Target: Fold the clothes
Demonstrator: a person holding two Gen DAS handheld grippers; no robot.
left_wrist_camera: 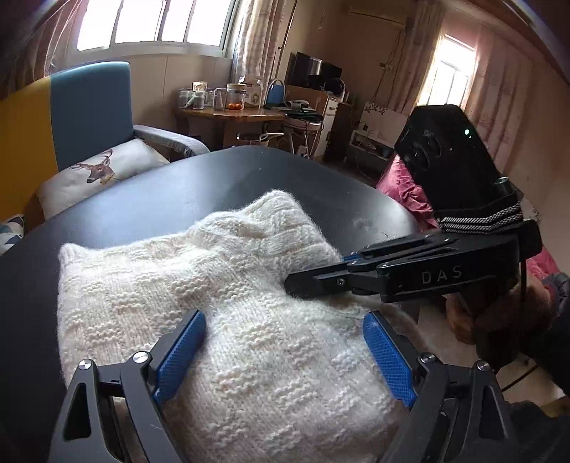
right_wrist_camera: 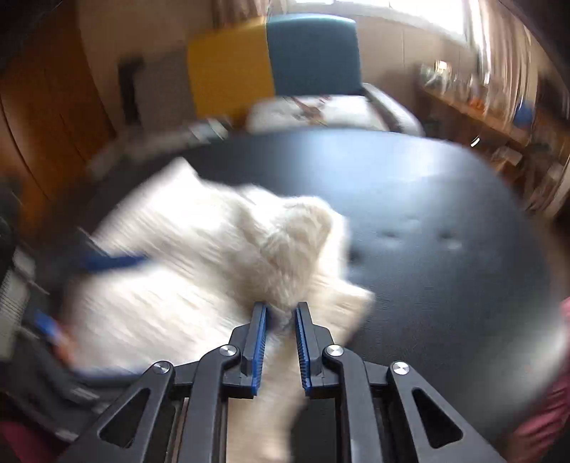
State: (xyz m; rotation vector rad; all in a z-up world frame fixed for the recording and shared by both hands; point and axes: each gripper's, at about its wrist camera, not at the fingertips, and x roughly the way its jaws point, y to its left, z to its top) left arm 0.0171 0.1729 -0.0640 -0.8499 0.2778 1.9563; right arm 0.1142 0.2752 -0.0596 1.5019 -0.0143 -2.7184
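Dark round table [left_wrist_camera: 149, 199] fills the middle of the room; behind it stands a blue and yellow armchair [left_wrist_camera: 89, 107] with a deer-print cushion [left_wrist_camera: 103, 171] on the seat. Daylight comes through the window [left_wrist_camera: 153, 21] at the back. A wooden side table [left_wrist_camera: 231, 117] carries jars and boxes. Pink fabric [left_wrist_camera: 402, 185] lies past the table's far right edge.

Cream knitted sweater [left_wrist_camera: 221, 295] lies on the near part of the table, bunched, with one fold rising toward the table's middle and its near edge running under the left gripper.

Left gripper [left_wrist_camera: 285, 352]: jaws released, spread wide. The blue pads [left_wrist_camera: 181, 352] stand one on either side of the knit's near portion, above it. Whether they touch the wool I cannot tell. Nothing is pinched between them.

Right gripper [left_wrist_camera: 306, 281]: seen from the left camera it comes in from the right, tips low on the sweater's right side and sunk into the fuzz. From its own camera the right gripper [right_wrist_camera: 281, 313] shows the jaws drawn close with a narrow gap, and a tuft of the sweater [right_wrist_camera: 199, 256] sits in that gap at the fingertips. This view is motion-blurred, so whether the pads press on the wool or only flank it I cannot tell. More knit lies under the jaws and runs away to the left, where the left gripper's blue pads show as streaks.
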